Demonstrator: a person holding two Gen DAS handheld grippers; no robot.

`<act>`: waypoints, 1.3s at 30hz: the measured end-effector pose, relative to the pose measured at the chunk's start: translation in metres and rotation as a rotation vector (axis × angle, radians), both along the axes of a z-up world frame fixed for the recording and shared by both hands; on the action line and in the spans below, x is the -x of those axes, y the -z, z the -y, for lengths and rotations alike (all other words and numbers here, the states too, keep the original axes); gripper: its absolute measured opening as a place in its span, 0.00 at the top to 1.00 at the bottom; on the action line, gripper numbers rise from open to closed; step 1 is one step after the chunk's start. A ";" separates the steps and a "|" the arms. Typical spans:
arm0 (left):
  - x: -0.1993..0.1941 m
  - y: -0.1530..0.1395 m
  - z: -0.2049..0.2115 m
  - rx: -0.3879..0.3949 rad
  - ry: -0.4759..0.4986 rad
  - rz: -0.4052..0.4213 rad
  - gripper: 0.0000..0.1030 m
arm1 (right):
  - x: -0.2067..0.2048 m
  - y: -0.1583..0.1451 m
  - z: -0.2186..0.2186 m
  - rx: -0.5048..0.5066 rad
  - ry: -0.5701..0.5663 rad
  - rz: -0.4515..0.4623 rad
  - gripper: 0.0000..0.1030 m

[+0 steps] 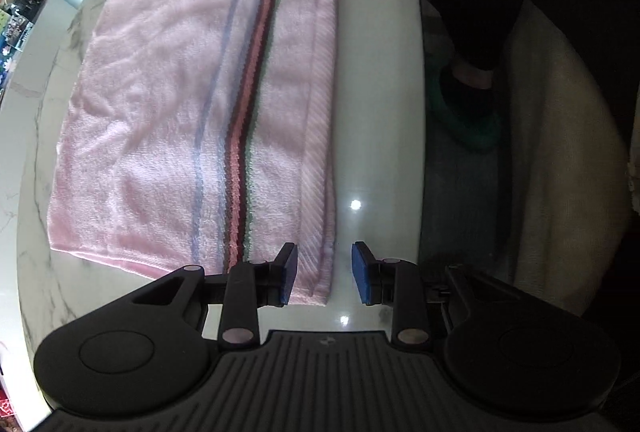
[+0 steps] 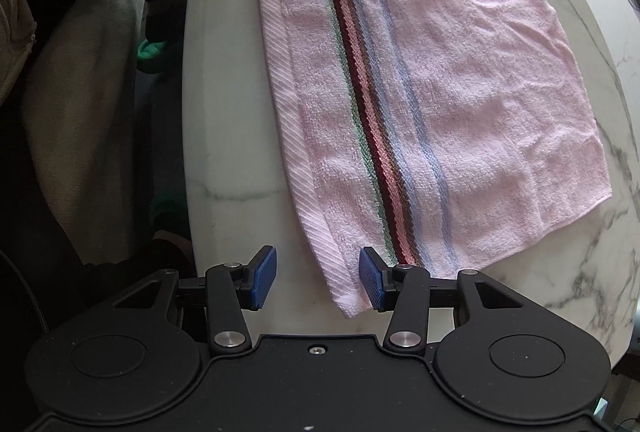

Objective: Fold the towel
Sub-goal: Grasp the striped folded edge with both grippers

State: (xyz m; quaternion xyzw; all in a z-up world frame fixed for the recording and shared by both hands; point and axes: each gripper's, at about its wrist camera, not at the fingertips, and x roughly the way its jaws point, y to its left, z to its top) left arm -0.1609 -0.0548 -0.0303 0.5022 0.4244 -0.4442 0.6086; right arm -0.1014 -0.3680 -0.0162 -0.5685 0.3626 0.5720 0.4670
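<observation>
Left gripper (image 1: 324,272), right gripper (image 2: 318,278) spread, straddling towel (image 1: 180,103) corners; risk: pinching single layer, fold skews.

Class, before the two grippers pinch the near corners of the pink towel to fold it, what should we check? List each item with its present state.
1. Left gripper open: ok, jaws stand apart.
2. Right gripper open: ok, jaws stand apart.
3. Left gripper lined up on a corner: ok, the towel corner lies between its blue pads.
4. Right gripper lined up on a corner: ok, the towel corner lies by its right pad, inside the gap.
5. Towel lies flat on the table: ok, only slight wrinkles; its layers look stacked at the ribbed edge.
6. Pads low enough to catch the cloth: cannot tell from these views.
</observation>
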 end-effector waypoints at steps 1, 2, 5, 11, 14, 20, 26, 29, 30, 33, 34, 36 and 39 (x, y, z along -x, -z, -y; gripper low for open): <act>-0.001 0.002 0.000 -0.004 0.003 0.007 0.72 | -0.001 0.001 0.000 -0.001 0.002 -0.007 0.57; -0.002 0.003 0.001 -0.007 0.004 0.013 0.72 | -0.003 0.001 0.000 -0.001 0.002 -0.015 0.57; -0.005 0.004 0.002 -0.019 0.011 0.016 0.72 | -0.006 0.002 0.000 0.004 -0.008 -0.023 0.57; -0.013 0.002 -0.001 -0.011 0.007 -0.031 0.71 | -0.008 0.007 -0.002 0.027 -0.043 -0.026 0.57; -0.021 0.001 -0.005 0.007 -0.016 -0.051 0.61 | -0.008 0.010 -0.004 0.040 -0.054 -0.018 0.56; -0.024 0.002 -0.006 0.009 0.004 -0.091 0.52 | -0.010 0.010 -0.007 0.040 -0.058 -0.036 0.53; -0.031 0.003 -0.008 0.035 -0.022 -0.153 0.43 | -0.013 0.009 -0.007 0.030 -0.039 -0.058 0.51; -0.038 0.004 -0.010 0.043 -0.036 -0.192 0.42 | -0.014 0.009 -0.008 0.031 -0.041 -0.067 0.51; -0.040 0.004 -0.011 0.042 -0.036 -0.200 0.42 | -0.014 0.009 -0.008 0.033 -0.044 -0.069 0.51; -0.038 0.004 -0.011 0.028 -0.010 -0.208 0.43 | -0.012 0.008 -0.008 0.038 -0.066 -0.059 0.51; -0.038 0.004 -0.010 0.025 -0.004 -0.209 0.43 | -0.011 0.007 -0.008 0.038 -0.074 -0.056 0.51; -0.037 0.004 -0.010 0.018 -0.002 -0.209 0.43 | -0.011 0.005 -0.006 0.033 -0.083 -0.058 0.51; -0.036 0.004 -0.009 0.009 -0.003 -0.208 0.42 | -0.014 0.001 -0.002 0.012 -0.098 -0.067 0.51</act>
